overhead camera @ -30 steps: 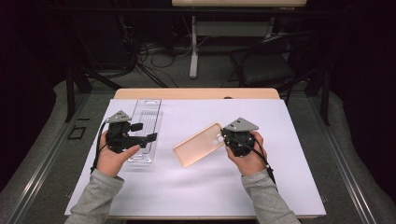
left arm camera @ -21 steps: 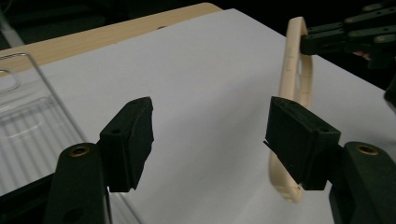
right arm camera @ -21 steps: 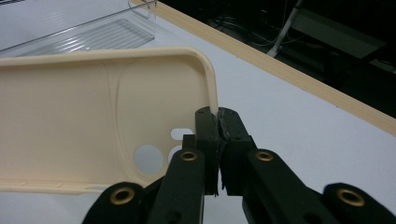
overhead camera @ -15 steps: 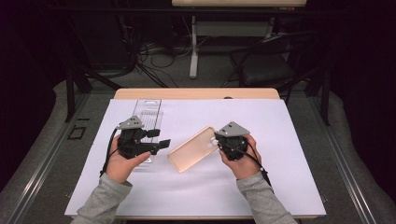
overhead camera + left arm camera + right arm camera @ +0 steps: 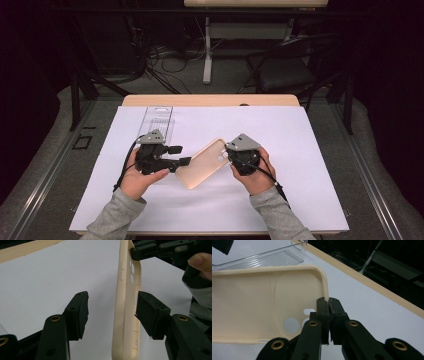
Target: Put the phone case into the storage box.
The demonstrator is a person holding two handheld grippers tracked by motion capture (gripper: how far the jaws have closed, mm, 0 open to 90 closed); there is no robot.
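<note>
Left claw (image 5: 111, 312) now half-closed astride phone case (image 5: 126, 305)

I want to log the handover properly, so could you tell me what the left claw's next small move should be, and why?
Probably close a little further. The right claw is shut on the phone case at its camera-hole end, and the left claw, whose jaws have just been closing, has the case's free end between its pads with gaps still showing on both sides.

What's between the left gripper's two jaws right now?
In the left gripper view, the beige phone case's edge stands between the closing left gripper's jaws; pads aren't pressing yet.
</note>
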